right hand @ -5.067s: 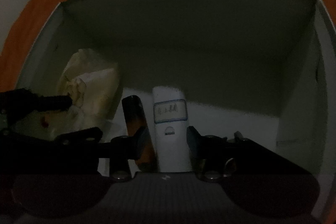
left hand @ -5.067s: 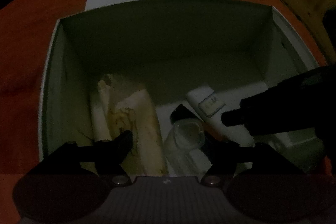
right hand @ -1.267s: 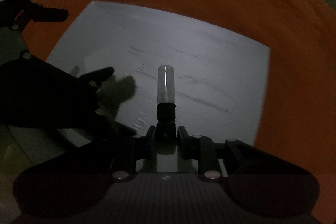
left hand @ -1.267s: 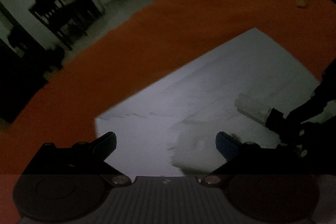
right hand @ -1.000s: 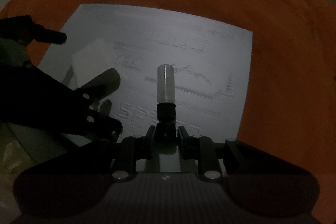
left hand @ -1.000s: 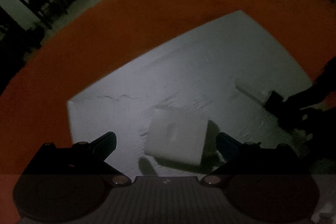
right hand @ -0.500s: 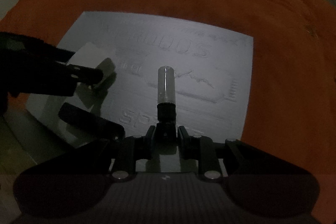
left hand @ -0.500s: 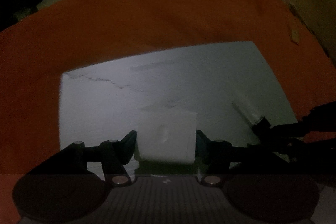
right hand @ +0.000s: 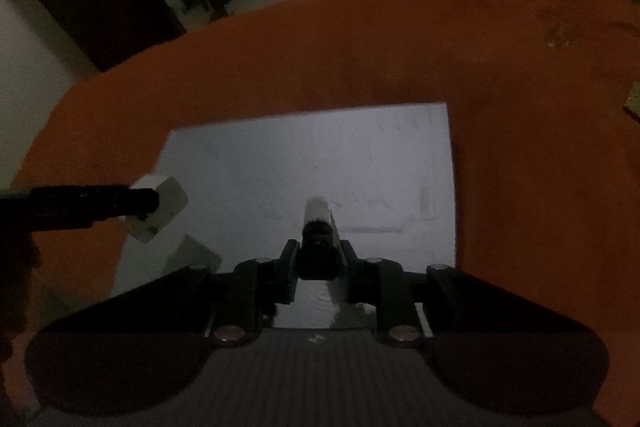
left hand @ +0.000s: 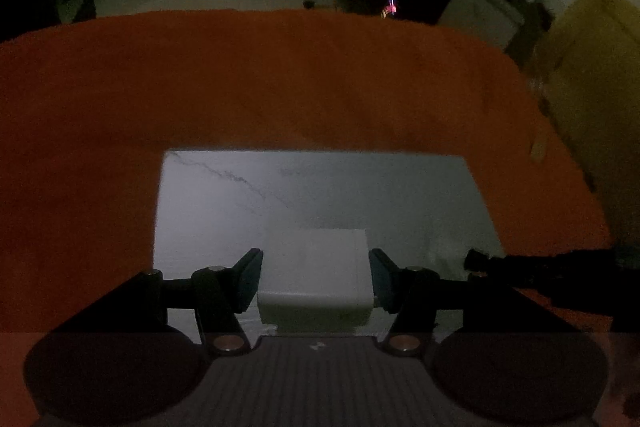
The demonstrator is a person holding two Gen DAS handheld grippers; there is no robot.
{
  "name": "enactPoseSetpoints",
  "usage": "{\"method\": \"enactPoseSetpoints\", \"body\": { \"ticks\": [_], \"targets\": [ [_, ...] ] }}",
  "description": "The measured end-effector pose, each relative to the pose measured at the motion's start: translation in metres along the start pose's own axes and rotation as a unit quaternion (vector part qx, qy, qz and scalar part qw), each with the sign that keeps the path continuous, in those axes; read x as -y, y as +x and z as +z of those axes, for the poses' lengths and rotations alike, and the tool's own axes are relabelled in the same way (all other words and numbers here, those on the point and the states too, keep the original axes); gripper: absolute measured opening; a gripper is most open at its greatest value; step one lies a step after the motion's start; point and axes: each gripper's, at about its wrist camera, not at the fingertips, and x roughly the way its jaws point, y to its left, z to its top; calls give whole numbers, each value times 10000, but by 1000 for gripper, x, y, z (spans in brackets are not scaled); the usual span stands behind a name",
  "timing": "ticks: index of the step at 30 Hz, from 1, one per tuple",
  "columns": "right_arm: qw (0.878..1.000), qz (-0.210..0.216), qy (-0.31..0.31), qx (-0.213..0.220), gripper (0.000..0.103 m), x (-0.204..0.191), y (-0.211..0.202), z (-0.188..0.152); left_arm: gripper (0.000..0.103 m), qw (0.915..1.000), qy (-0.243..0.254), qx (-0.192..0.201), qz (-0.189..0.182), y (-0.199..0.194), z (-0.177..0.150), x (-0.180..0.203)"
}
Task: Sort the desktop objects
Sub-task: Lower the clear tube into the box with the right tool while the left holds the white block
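The scene is dim. My left gripper (left hand: 316,277) is shut on a white square box (left hand: 316,279) and holds it above the white box lid (left hand: 280,195) on the orange cloth. The same white box (right hand: 160,213) shows in the right wrist view at the left, held off the lid. My right gripper (right hand: 318,267) is shut on a small bottle with a black collar and a clear cap (right hand: 318,223), pointing forward over the lid (right hand: 360,163). The right gripper's finger (left hand: 532,263) shows at the right of the left wrist view.
The orange cloth (left hand: 280,79) covers the round table around the lid. A small tan scrap (right hand: 560,35) and another (right hand: 634,103) lie on the cloth at the far right. Dark furniture stands beyond the table edge.
Both grippers have risen and tilted up from the lid. The left gripper closed on the white box about half a second ago and has lifted it. The right still holds the bottle.
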Motion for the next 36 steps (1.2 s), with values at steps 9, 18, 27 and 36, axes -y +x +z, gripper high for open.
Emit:
{"method": "enactPoseSetpoints", "body": {
  "ticks": [9,18,27,36],
  "targets": [
    [9993,0,-181,329,22,-17,-19,1,52,9996,12,272,22,-62,-10,2],
    [9953,452,-435,741,22,-42,-73,-9,36,9989,109,207,-418,-109,-24,10],
    [9876,988,-817,903,22,-71,-129,-36,44,9986,528,72,-5,-99,-36,18],
    [9848,1212,-1177,401,22,-89,-146,-88,76,9971,306,-471,513,-34,-22,10]
  ]
}}
